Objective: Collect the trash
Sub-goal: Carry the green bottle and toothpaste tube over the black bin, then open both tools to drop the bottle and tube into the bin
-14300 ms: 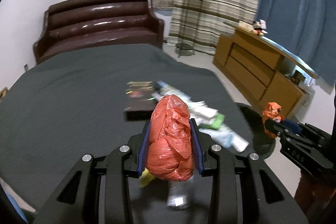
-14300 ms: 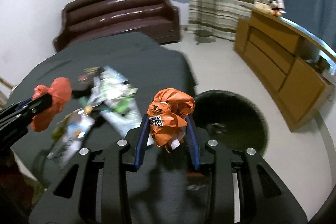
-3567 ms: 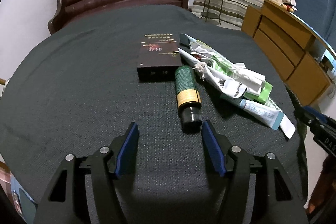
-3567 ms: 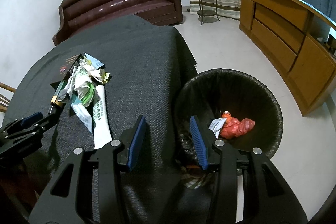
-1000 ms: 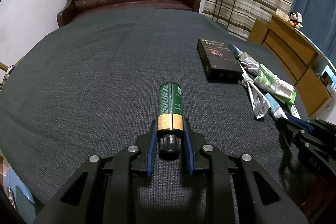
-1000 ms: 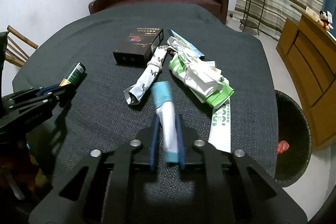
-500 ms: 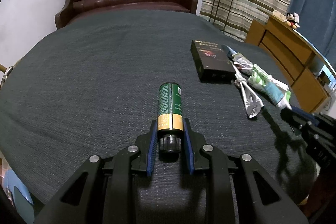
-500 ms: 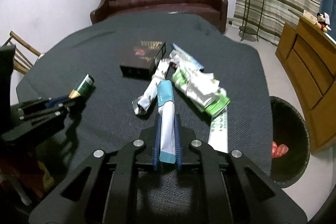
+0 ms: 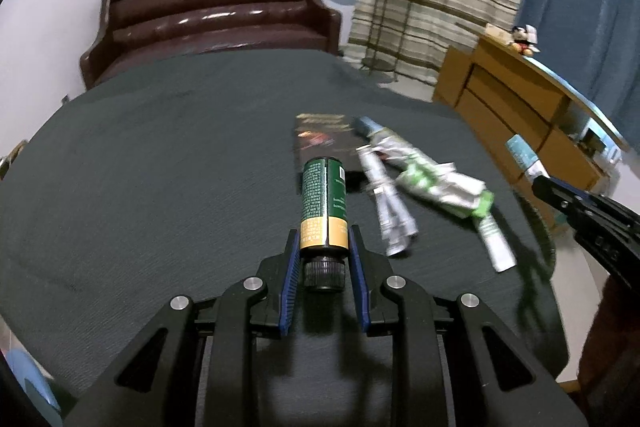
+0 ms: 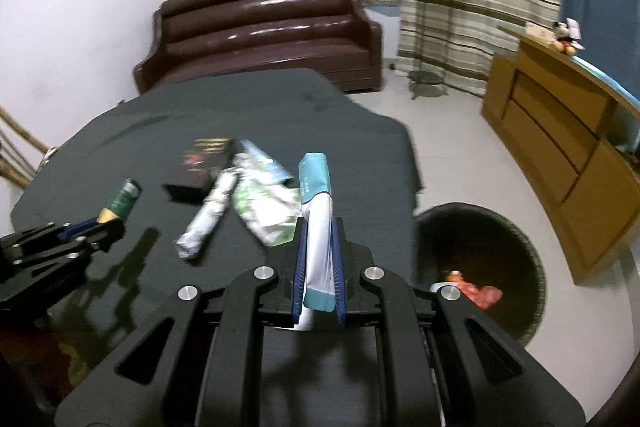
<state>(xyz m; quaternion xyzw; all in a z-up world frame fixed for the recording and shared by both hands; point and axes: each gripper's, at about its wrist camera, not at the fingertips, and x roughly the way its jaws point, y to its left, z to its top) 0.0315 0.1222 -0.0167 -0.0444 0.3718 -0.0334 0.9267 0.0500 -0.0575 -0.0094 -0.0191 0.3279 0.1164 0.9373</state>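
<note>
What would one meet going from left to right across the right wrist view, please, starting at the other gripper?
left gripper → green bottle → silver wrapper → blue-and-white tube in the right gripper → trash bin → wooden cabinet

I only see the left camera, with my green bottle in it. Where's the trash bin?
Observer: The right camera shows a round black bin on the floor, just past the right edge of the table.
Operator: Is anything in it?
Observer: Yes, a crumpled red bag lies at the bottom.
Operator: What's my other hand got?
Observer: The right tongs are shut on a blue and white tube.
</note>
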